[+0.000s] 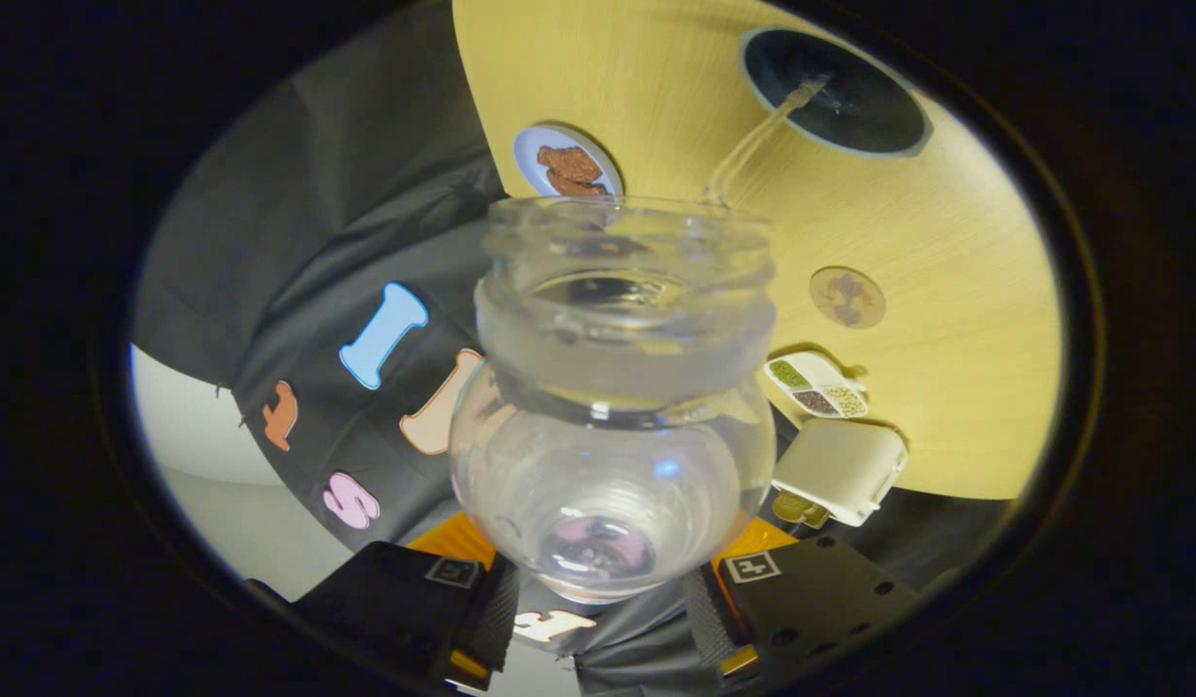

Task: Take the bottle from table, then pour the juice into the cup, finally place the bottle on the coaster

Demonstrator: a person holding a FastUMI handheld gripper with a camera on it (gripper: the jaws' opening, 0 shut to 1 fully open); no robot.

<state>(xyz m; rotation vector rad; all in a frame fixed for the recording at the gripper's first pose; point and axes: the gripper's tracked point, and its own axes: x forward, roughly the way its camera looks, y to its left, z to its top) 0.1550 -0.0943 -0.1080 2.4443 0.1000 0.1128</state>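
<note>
I had the gripper point(598, 590) clamped on the bottle point(612, 407), a finger pressing on each side of its round belly near the base. The bottle was tipped over, mouth pointing away from me toward the table point(946, 290). From its lip a thin stream point(757, 145) ran to the cup point(835, 92), far beyond the mouth, and landed inside the rim. I judged pouring was the step in hand. To do it well I needed to hold the tilt steady, keep the stream centred in the cup, and ease the angle on as the level dropped. The coaster point(846, 297) lay between bottle and cup, free for the set-down.
</note>
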